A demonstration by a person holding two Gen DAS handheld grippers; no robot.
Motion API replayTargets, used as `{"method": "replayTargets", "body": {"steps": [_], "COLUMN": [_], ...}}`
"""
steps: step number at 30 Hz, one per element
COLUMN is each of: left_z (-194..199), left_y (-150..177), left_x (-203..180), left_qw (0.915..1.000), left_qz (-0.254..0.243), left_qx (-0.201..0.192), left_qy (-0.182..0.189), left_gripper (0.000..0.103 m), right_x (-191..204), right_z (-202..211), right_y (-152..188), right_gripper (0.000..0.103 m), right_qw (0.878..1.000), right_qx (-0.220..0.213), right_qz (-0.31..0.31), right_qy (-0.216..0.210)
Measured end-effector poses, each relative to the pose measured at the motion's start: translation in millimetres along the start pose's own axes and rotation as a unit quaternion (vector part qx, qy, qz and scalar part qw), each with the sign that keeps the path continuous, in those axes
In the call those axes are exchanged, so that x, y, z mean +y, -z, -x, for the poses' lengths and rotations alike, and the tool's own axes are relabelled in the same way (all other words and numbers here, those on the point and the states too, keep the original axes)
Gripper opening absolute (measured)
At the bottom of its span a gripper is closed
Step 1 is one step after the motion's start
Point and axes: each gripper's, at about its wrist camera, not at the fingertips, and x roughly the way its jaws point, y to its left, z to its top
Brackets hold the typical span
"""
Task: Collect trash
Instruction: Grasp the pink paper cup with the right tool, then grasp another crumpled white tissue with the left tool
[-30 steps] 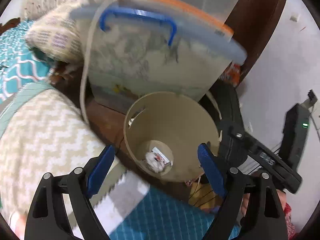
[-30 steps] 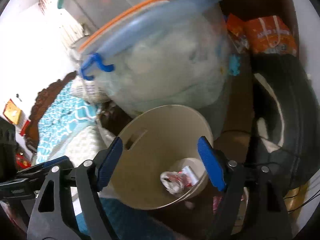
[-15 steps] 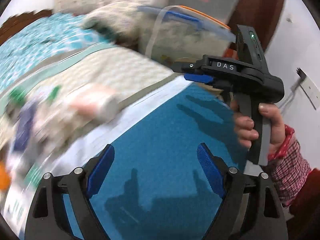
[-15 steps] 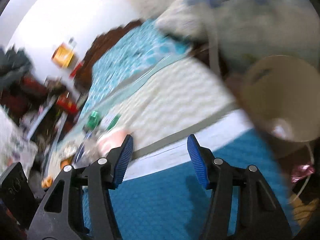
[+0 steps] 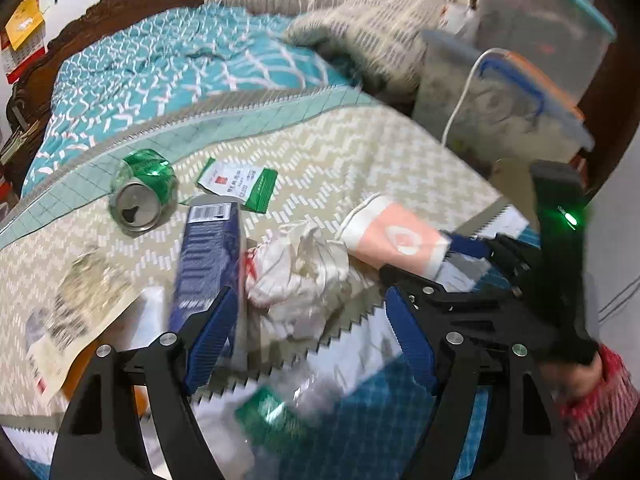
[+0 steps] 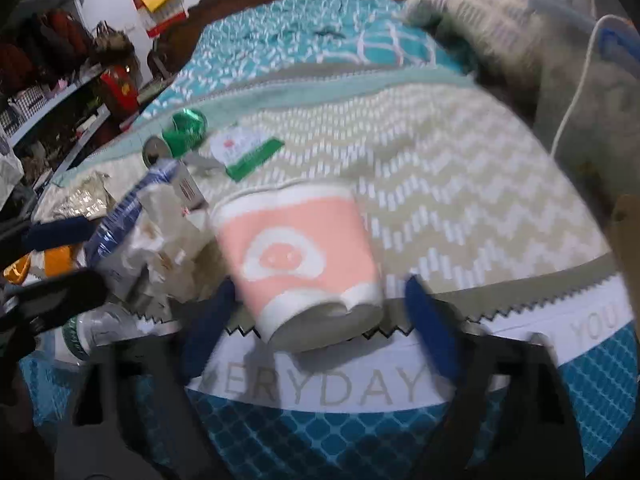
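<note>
On the bed (image 5: 360,148), trash lies scattered.
Right claw (image 6: 316,320), jaws opening, straddles a pink paper cup (image 6: 300,264) (lying sideways); left claw (image 5: 308,344), closing, hovers over crumpled tissue (image 5: 296,268), gripping nothing.

The can (image 5: 142,192) is shiny dented metal. The cup (image 6: 300,260) looks like matt paper, and the tissue (image 5: 296,268) is soft crumpled paper. The box (image 5: 208,264) is glossy cardboard. The bed (image 5: 340,152) wears woven cloth; its headboard (image 5: 120,4) is carved dark wood.
</note>
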Motion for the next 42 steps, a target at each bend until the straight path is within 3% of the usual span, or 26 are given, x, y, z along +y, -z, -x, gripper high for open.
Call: {"method": "replayTargets", "body": {"steps": [7,8,9,11,12,15,18,23,27,30,32,33,38,40,42], "left_z": [-54,-57,-60,-55,-47,-19,9,17,5,7,9,9,8,6,7], "left_y": [-12,-12,-12,-12,-11,-1,19,60,83,88,89,90,95,96,98], "left_x": [-6,-6,-6,-9,-13,-30,-47,-70,-91,-96,-97,-97,-91,-89,-89], "left_qw": [0.9976,0.9972,0.9968,0.9977,0.9985,0.9995,0.9968,0.9902,0.9912,0.993,0.994,0.9946,0.9956,0.9956,0.9949], "left_qz": [-0.003,-0.003,0.0,-0.001,-0.004,-0.024,-0.033,-0.043,-0.072,-0.08,-0.081,-0.081,-0.072,-0.069,-0.074], "left_qx": [0.054,0.058,0.064,0.055,0.051,0.018,0.005,0.026,0.045,0.035,0.031,0.028,0.027,0.027,0.023], "left_qy": [-0.042,-0.047,-0.047,-0.041,-0.02,0.008,0.072,0.13,0.101,0.08,0.067,0.059,0.055,0.058,0.065], "left_gripper": [0.068,0.054,0.046,0.039,0.038,0.038,0.038,0.038,0.043,0.05,0.057,0.06,0.062,0.06,0.052], "right_x": [-26,-27,-30,-34,-36,-38,-34,-28,-29,-30,-27,-26,-22,-24,-34], "right_z": [45,53,60,75,81,98,116,131,125,123,125,127,137,141,149], "right_y": [24,29,36,54,65,91,111,135,147,152,153,154,159,159,158], "right_gripper": [0.063,0.063,0.063,0.063,0.063,0.063,0.063,0.063,0.064,0.065,0.077,0.079,0.082,0.082,0.084], "right_qw": [0.998,0.997,0.997,0.996,0.995,0.993,0.992,0.991,0.991,0.99,0.99,0.99,0.99,0.991,0.99], "right_qx": [-0.035,-0.039,-0.043,-0.048,-0.05,-0.058,-0.073,-0.078,-0.06,-0.058,-0.06,-0.065,-0.084,-0.087,-0.092], "right_qz": [-0.054,-0.059,-0.063,-0.076,-0.084,-0.101,-0.103,-0.09,-0.082,-0.08,-0.076,-0.074,-0.074,-0.08,-0.105], "right_qy": [-0.004,-0.002,-0.001,0.002,0.003,0.015,0.03,0.068,0.087,0.096,0.101,0.099,0.084,0.065,0.017]}}
